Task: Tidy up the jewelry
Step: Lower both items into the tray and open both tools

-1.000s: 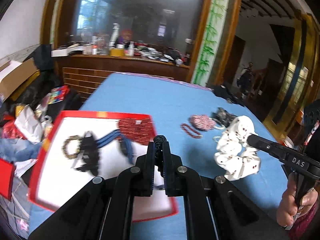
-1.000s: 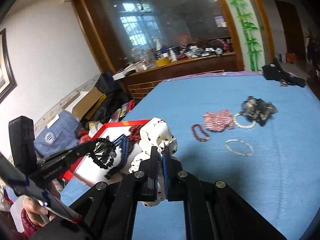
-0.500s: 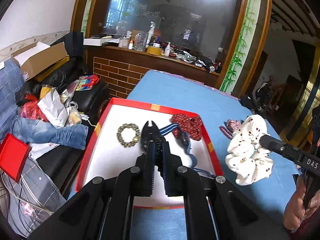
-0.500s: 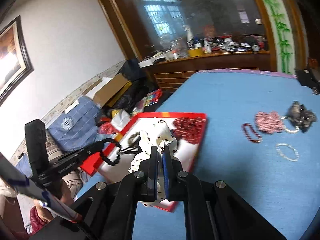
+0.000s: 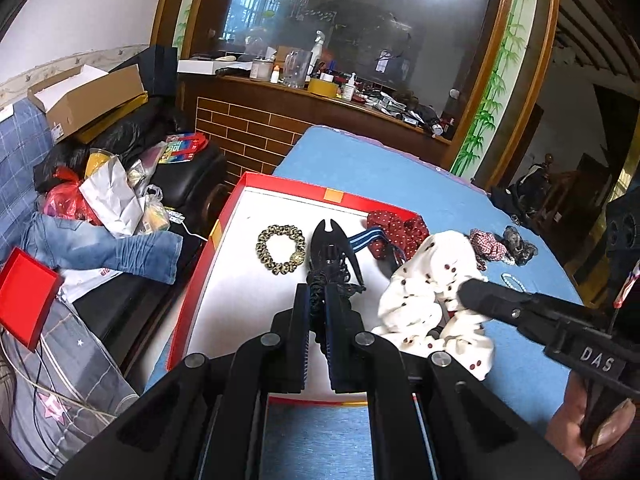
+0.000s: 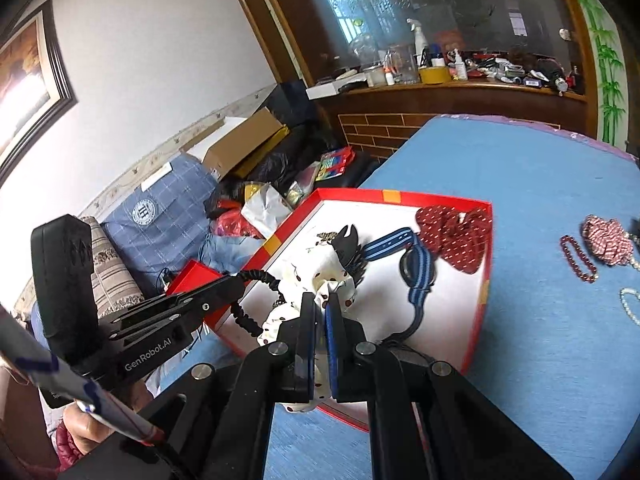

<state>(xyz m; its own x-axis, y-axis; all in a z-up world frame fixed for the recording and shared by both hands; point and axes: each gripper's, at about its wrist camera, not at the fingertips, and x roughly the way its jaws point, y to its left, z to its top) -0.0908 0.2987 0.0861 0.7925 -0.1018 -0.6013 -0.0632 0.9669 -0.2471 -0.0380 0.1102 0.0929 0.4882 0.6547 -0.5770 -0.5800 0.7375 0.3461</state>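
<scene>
Holding: left claw (image 5: pixel 316 312) clamped on black coiled hair tie (image 5: pixel 320 280), over red tray (image 5: pixel 192 292), near end.
Right claw (image 6: pixel 322 320): closed on white dotted scrunchie (image 6: pixel 296 276), over tray's near part.
Tray, mid: black claw clip (image 5: pixel 330 240), gold chain bracelet (image 5: pixel 281 249), blue striped band (image 6: pixel 416 272).
Tray, far right corner: red dotted bow (image 6: pixel 452 236).
Bench (image 6: pixel 540 360), right: bead bracelets, red-white scrunchie (image 6: pixel 606 236).

Daylit, sharp; perhaps fisheye-warped edges
</scene>
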